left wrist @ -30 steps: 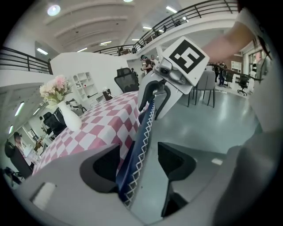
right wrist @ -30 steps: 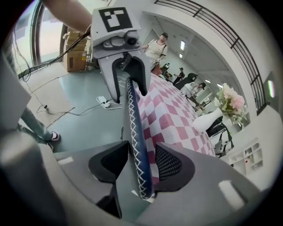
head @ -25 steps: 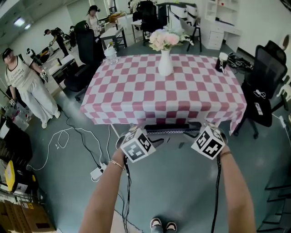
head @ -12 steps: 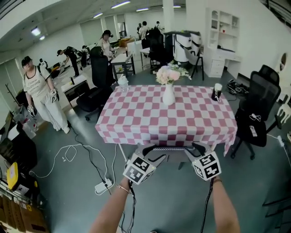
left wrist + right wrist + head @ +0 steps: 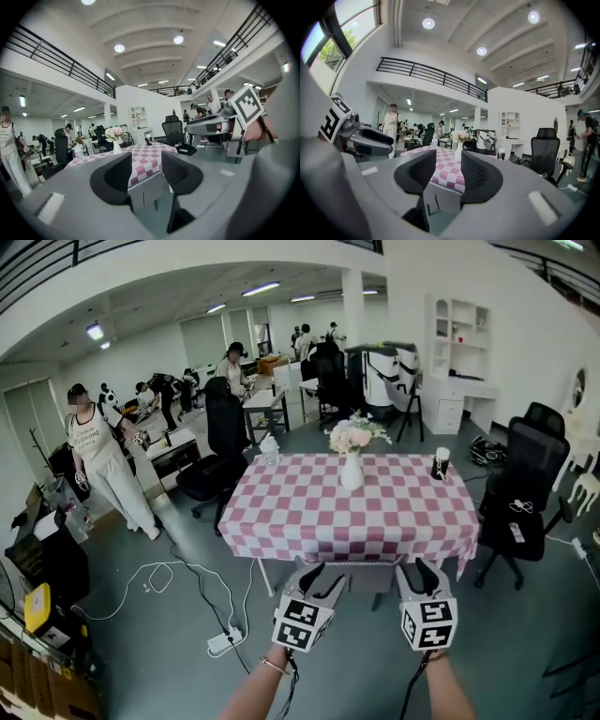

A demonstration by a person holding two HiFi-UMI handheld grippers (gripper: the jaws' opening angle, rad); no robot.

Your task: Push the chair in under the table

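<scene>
Both claws are now sitting higher and further back from the chair than a second ago, when they were down at its top edge, and the head camera is taking in more of the room.

In the head view, I am holding my left claw (image 5: 324, 577) and my right claw (image 5: 414, 572) side by side in the air, near the chair (image 5: 364, 577) but apart from it. The chair is sitting tucked beneath the checked table (image 5: 300, 512), with its grey back just at the near hem of the cloth. A vase of flowers (image 5: 352, 470) is standing upright mid-table.

In the left gripper view, my jaws are closing on nothing. They are released, with a gap between them, and the chair's back is showing beyond that gap, under the cloth's hem.

In the right gripper view, my jaws are standing apart and gripping nothing. The same grey back is lying beyond them, out of contact.

Judging by this, the push is looking finished. Nothing seems left except drawing away, and perhaps checking that the chair is sitting square.
</scene>
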